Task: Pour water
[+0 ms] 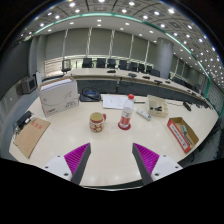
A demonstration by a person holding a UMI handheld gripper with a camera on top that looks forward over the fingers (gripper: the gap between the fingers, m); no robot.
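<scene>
Magenta pads are being shown on the two fingers (77, 157) of the gripper (111, 160), which is being held spread apart with nothing between them. Straight ahead and well beyond the fingertips, an upright water bottle (126, 112) is being presented on the pale table (110, 150), its long axis vertical. A patterned cup (97, 122) is being shown just beside the bottle, slightly nearer the left finger.

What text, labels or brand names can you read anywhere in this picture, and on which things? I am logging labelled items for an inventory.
None can be read.
Bottle: its red label band is too small to make out.
Mug: patterned, no legible words.
Red box: printing too blurred to read.
White box: no text discernible.
The gripper is open, its fingers short of the bottle and mug.
</scene>
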